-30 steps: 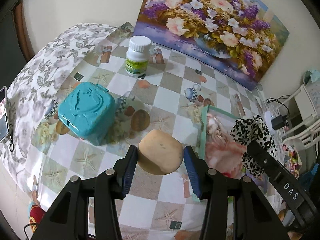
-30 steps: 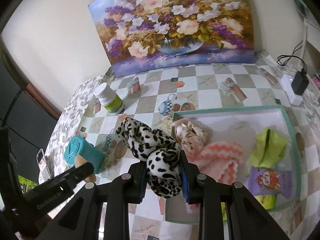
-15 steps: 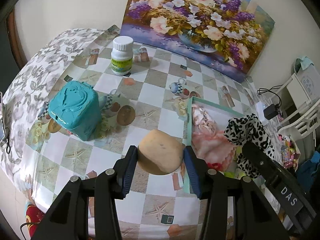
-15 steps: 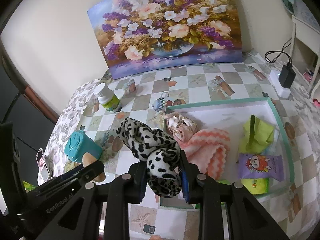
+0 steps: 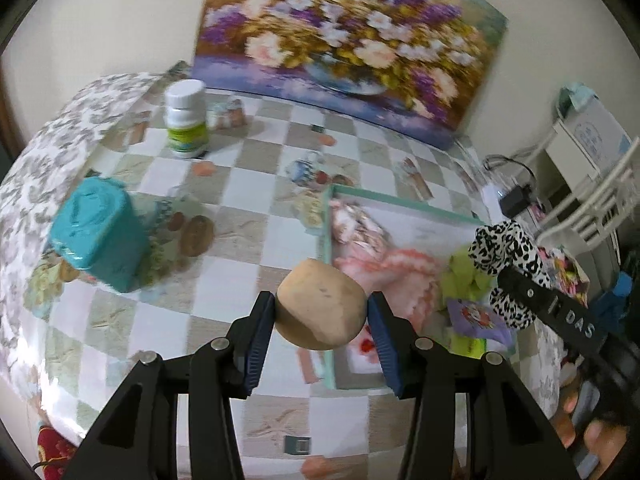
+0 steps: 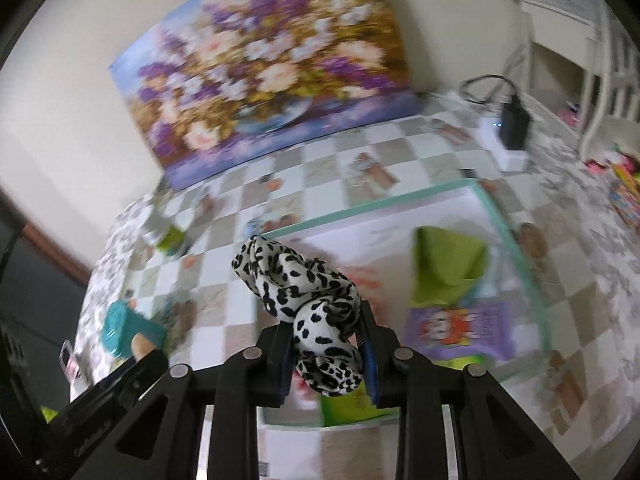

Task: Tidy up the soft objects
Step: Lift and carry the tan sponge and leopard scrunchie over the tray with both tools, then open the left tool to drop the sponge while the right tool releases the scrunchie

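Checkered tablecloth (image 5: 248, 240) spread over the whole table, blurred in both views. Flower painting (image 5: 348, 44) leaning on the wall at 12 o'clock. Teal-rimmed tray (image 6: 516, 248) lying on the cloth, at 3 o'clock of the left wrist view and filling the middle right of the right wrist view. Inside the tray: pink cloth (image 5: 400, 264), green cloth (image 6: 448, 264) at 2 o'clock of the right view, purple cartoon packet (image 6: 460, 328) just below that green cloth. Teal box (image 5: 100, 236) standing on the cloth at 9 o'clock, well apart from the tray. White bottle with green label (image 5: 186, 120) upright at 11 o'clock, near the painting.

Left gripper (image 5: 322, 316) clamped on a tan round sponge (image 5: 320, 304), blue pads pressing both sides, held in the air over the tray's near left edge. Right gripper (image 6: 326, 344) closed narrow on a black-and-white spotted scrunchie (image 6: 300, 288), fabric bulging above and below the pads, hanging over the tray's left part.
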`<action>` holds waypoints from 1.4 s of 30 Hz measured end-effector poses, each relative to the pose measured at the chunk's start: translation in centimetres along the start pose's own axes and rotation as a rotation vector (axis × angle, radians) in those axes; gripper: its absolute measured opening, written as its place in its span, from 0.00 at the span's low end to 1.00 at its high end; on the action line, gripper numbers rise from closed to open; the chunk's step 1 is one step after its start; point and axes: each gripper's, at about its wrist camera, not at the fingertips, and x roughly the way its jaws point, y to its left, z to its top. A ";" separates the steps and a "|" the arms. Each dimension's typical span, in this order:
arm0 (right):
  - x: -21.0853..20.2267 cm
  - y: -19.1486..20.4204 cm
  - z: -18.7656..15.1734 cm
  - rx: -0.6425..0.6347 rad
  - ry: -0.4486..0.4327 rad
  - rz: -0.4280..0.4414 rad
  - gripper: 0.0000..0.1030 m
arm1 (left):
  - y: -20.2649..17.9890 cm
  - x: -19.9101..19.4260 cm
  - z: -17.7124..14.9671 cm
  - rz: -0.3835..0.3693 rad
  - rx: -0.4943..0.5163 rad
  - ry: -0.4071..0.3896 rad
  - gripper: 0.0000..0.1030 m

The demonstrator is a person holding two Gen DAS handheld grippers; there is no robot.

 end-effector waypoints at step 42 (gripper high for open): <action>4.8 -4.0 -0.3 0.003 0.128 -0.136 0.59 | -6.0 7.0 -0.7 -0.073 0.114 0.155 0.61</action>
